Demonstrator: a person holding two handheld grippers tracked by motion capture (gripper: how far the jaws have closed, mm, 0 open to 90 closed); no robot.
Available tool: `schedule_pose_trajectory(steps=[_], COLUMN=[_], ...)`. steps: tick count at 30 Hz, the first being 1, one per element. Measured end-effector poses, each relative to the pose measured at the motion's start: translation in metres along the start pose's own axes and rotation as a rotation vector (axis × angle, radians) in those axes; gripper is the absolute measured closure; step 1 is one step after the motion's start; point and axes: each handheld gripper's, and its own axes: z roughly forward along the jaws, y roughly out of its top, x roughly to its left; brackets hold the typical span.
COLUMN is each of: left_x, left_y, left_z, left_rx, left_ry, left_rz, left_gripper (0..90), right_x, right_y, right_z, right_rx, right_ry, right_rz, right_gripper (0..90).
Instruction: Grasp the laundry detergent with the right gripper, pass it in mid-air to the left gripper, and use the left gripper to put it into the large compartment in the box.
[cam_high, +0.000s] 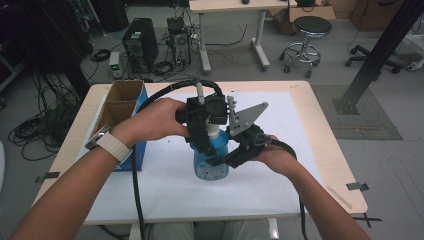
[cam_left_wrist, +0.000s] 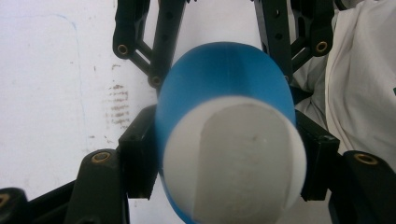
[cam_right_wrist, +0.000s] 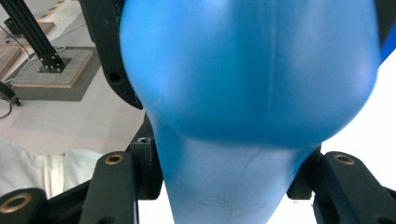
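Observation:
A blue spray bottle (cam_high: 212, 169) stands upright on the white mat (cam_high: 165, 187) in the middle of the table. My left gripper (cam_high: 207, 140) comes down from above and is shut on the bottle's white top (cam_left_wrist: 233, 163), with its pads (cam_left_wrist: 137, 161) pressing both sides. My right gripper (cam_high: 222, 159) reaches in from the right and is shut on the bottle's blue body (cam_right_wrist: 247, 70) lower down. In the left gripper view the right gripper's black jaws straddle the blue body (cam_left_wrist: 224, 74) beyond the white top. A person's hands hold both grippers.
An open cardboard box with a blue side (cam_high: 122, 107) stands at the table's left edge, close to the left forearm. The wooden table (cam_high: 330, 165) has bare margins around the mat. Beyond the table stand a stool (cam_high: 311, 27), a computer tower (cam_high: 140, 42) and cables.

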Motion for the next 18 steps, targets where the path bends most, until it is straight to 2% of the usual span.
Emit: schedule_pose_trajectory(steps=[11, 12, 13, 14, 15, 16, 18], left_x=[-0.002, -0.003, -0.003, -0.003, -0.003, -0.003, -0.002], left_y=[0.001, 0.001, 0.001, 0.001, 0.0, 0.0, -0.004], left_z=[-0.001, 0.0, 0.0, 0.001, 0.0, 0.0, -0.002], left_rx=[-0.004, 0.006, 0.006, 0.016, 0.013, 0.013, 0.003], left_ry=[0.007, 0.011, 0.011, 0.02, 0.025, 0.025, 0.034], left_rz=[0.005, 0.0, 0.0, -0.005, -0.009, -0.009, -0.037], left_gripper=[38.1, 38.2, 38.2, 38.2, 38.2, 38.2, 38.2], right_x=[0.002, 0.001, 0.001, -0.002, -0.002, -0.002, -0.003], right_y=[0.001, 0.0, 0.0, -0.002, -0.004, -0.006, -0.011], right_z=[-0.001, -0.002, -0.002, -0.009, -0.014, -0.019, -0.029], right_rx=[0.005, -0.001, -0.001, -0.012, -0.015, -0.008, 0.018], right_ry=[-0.003, 0.002, 0.002, -0.021, -0.026, -0.032, -0.039], right_rz=[-0.008, 0.004, 0.004, 0.035, 0.04, 0.05, 0.069], right_gripper=[44.2, 33.1, 33.1, 28.1, 27.1, 25.0, 20.7])
